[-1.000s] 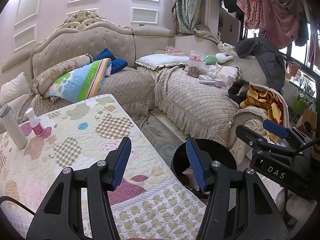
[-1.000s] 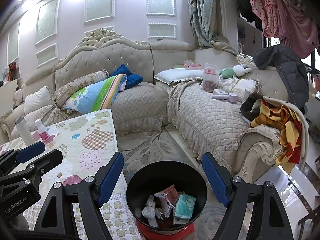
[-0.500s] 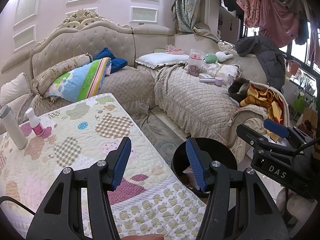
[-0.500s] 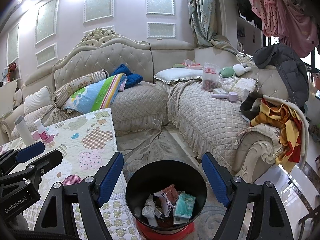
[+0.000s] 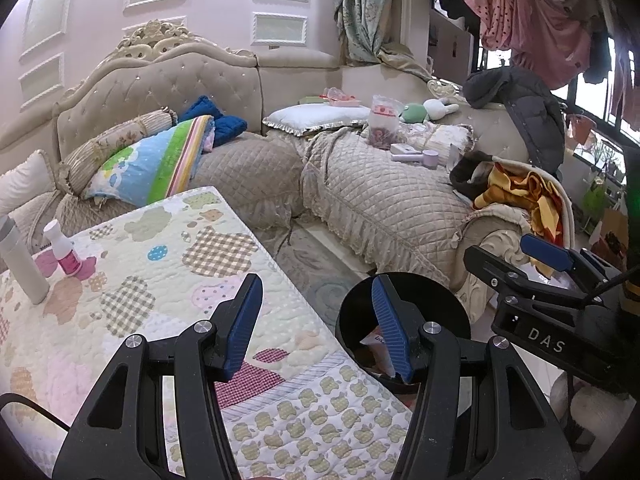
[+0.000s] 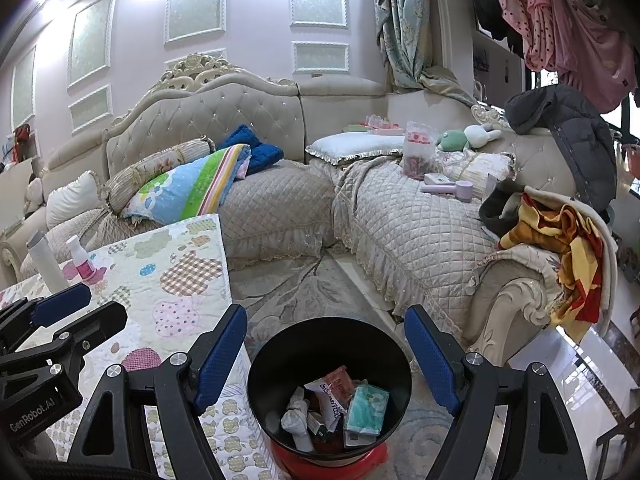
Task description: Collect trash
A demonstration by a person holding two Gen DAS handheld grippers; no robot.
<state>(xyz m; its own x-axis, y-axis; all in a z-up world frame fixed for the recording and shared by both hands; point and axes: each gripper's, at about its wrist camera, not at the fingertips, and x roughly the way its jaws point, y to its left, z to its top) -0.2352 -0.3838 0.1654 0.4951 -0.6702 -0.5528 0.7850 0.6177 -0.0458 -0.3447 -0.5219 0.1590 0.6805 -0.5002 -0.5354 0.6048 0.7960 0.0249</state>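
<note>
From the left wrist view, the left gripper (image 5: 316, 320) hangs over the near corner of the low table covered in a quilted cloth with pastel patchwork clouds (image 5: 132, 280). Its blue-padded fingers (image 5: 244, 316) stand about half apart with nothing between them and nothing touching them. The cloth under them is bare; the only things on it are a tall white cylindrical bottle (image 5: 18, 262) and a small white-capped pink bottle (image 5: 64, 248), both upright at the far left edge, well apart from the gripper. I'd guess those are keepers rather than rubbish, which is why they stand off to the side. The round black waste bin (image 5: 444, 300) sits on the floor just past the table's corner, partly hidden by the right-hand finger, close enough that a short reach drops things in. The right gripper (image 5: 552, 272) shows at the frame's right side, near the bin.

From the right wrist view, the right gripper (image 6: 326, 352) is poised over the bin (image 6: 260, 372), jaws set wide and empty, framing the mouth. Inside lies the trash (image 6: 340, 404): crumpled white tissue, a teal packet, a reddish wrapper and paper scraps. The bin rests on a red base (image 6: 360, 460), just beside the table (image 6: 180, 248). The left gripper (image 6: 60, 308) pokes in at the left. To my eye the collecting looks largely done.
</note>
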